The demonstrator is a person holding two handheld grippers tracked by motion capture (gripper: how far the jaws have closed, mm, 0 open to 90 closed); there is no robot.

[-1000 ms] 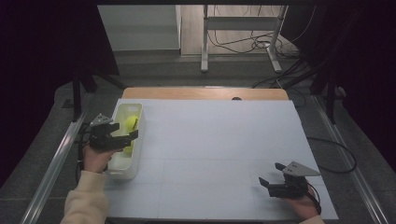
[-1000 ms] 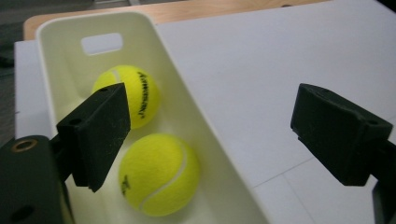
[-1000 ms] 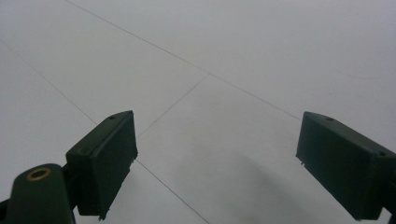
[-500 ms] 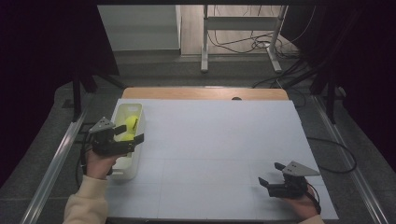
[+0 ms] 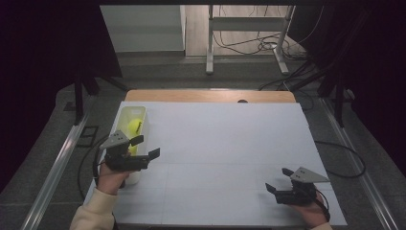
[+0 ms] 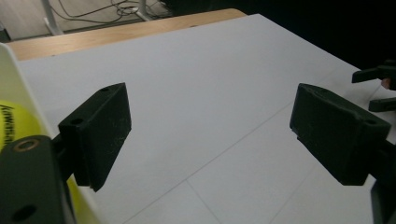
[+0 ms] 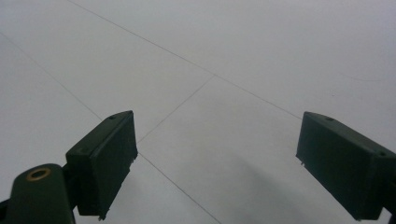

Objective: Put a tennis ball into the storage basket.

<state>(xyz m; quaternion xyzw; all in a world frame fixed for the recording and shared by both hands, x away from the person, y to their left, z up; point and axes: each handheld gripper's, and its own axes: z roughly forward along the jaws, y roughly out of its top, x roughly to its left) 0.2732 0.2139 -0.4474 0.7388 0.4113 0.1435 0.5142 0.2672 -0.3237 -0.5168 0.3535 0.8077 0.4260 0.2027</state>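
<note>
In the high view I had the left gripper (image 5: 147,147) at the lower left of the frame, its jaws spread wide and holding nothing, positioned over the near end of the white bin (image 5: 121,125). The left hand (image 5: 111,178) gripped the tool from below, with a cream sleeve (image 5: 93,212) entering from the bottom edge. The bin stood along the left edge of the white table surface (image 5: 220,143), and a yellow-green ball (image 5: 134,126) lay inside its far half; a dark mark crossed the ball, but I could not tell what it was at this resolution. In the left gripper view, the left gripper (image 6: 210,130) showed both pads fully apart with bare table between them, the bin wall (image 6: 14,79) ran up the left edge of the frame, and part of the ball (image 6: 14,123) showed just behind that wall. At the right edge of that view the tips of the other tool were visible. I held the right gripper (image 5: 280,180) at the lower right of the high view, resting low near the table's front edge, well apart from the bin. In the right gripper view, the right gripper (image 7: 217,163) stood wide open and empty over the plain surface.
</note>
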